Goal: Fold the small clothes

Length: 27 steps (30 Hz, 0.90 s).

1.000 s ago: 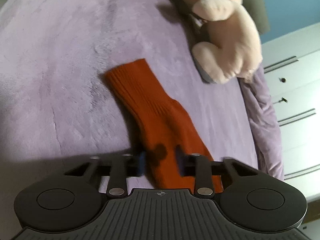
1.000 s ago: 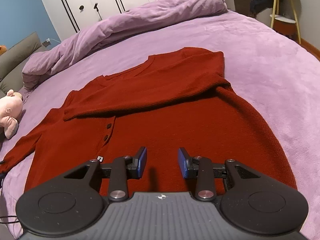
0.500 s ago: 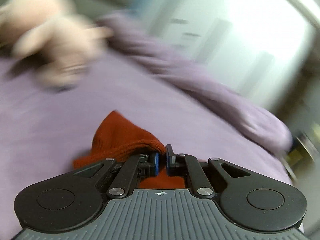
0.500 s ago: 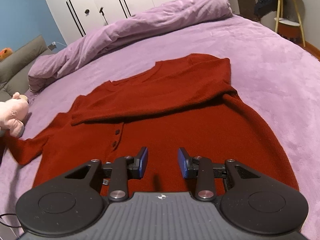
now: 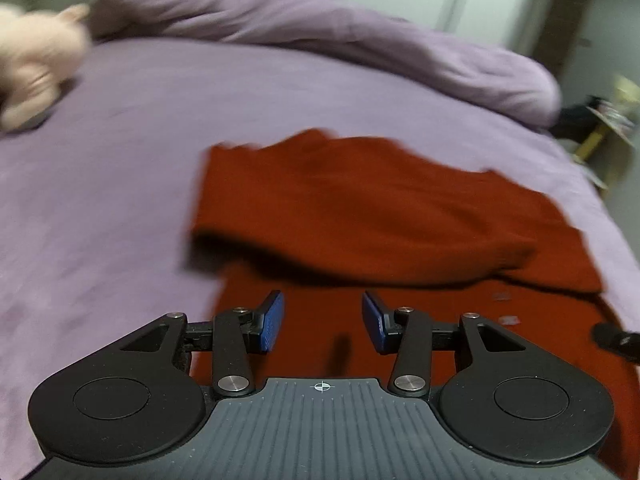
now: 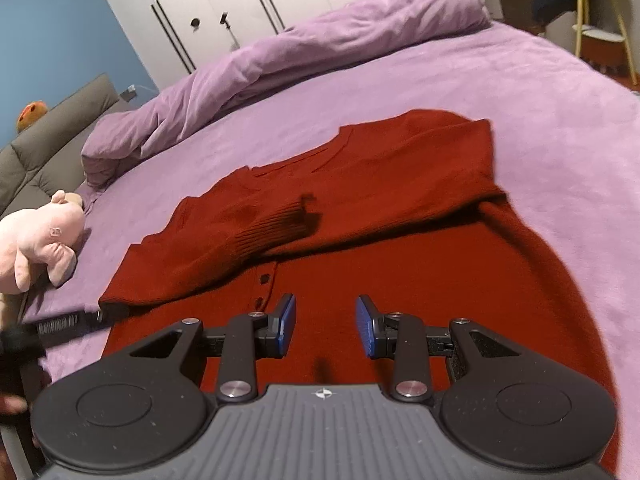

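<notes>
A dark red knit cardigan [image 6: 420, 264] lies flat on the purple bed cover [image 6: 560, 128], buttons up. Both sleeves are folded across its chest, and the ribbed cuff [image 6: 280, 220] of the left sleeve lies on top. In the left wrist view the folded sleeve [image 5: 360, 208] lies just ahead of my left gripper [image 5: 323, 320]. Its jaws are opening, with nothing between them. My right gripper [image 6: 326, 326] hovers open over the cardigan's lower front, also with nothing between its fingers. Part of the left gripper [image 6: 68, 324] shows at the cardigan's left edge.
A pink plush pig [image 6: 36, 240] lies on the bed left of the cardigan. A bunched purple duvet [image 6: 280, 60] runs along the far side. Behind it are white wardrobe doors [image 6: 224, 0], a grey headboard [image 6: 44, 140] and a small side table [image 6: 600, 36].
My left gripper carried the left sleeve from beside the plush pig across onto the cardigan's chest, then let go and opened. The right gripper stayed nearly still.
</notes>
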Motion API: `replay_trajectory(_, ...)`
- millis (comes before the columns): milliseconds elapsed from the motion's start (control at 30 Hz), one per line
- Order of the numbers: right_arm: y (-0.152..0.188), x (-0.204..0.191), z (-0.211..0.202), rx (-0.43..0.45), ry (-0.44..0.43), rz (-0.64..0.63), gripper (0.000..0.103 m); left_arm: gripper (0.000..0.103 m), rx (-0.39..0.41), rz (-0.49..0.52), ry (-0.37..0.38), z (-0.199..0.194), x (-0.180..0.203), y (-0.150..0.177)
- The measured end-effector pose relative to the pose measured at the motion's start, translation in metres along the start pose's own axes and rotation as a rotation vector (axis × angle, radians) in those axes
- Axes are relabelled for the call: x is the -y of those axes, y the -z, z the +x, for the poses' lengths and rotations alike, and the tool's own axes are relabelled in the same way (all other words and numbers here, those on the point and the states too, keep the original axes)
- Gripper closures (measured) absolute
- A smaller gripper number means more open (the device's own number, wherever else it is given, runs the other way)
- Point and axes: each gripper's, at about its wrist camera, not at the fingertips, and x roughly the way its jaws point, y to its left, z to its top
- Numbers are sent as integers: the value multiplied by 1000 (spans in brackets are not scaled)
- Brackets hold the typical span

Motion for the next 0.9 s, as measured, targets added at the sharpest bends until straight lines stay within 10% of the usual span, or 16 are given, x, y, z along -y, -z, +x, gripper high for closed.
replay_trajectory(267, -35, -13, 64, 13, -64, -56, 46, 55, -24, -107, -70, 11, -48, -10)
replay_trajectory(533, -47, -5, 110, -46, -133, 23, 48, 55, -28, -65, -79, 29, -39, -16)
replay_trajectory(633, -51, -9, 111, -43, -155, 32, 67, 59, -43, -58, -88, 36, -37, -18)
replay_trajectory(700, -56, -12, 112, -57, -165, 7, 99, 59, -46, -52, -96, 40, -35, -20)
replay_trajectory(900, -80, -21, 74, 88, -110, -156, 99, 59, -42, -22, -129, 47, -25, -29)
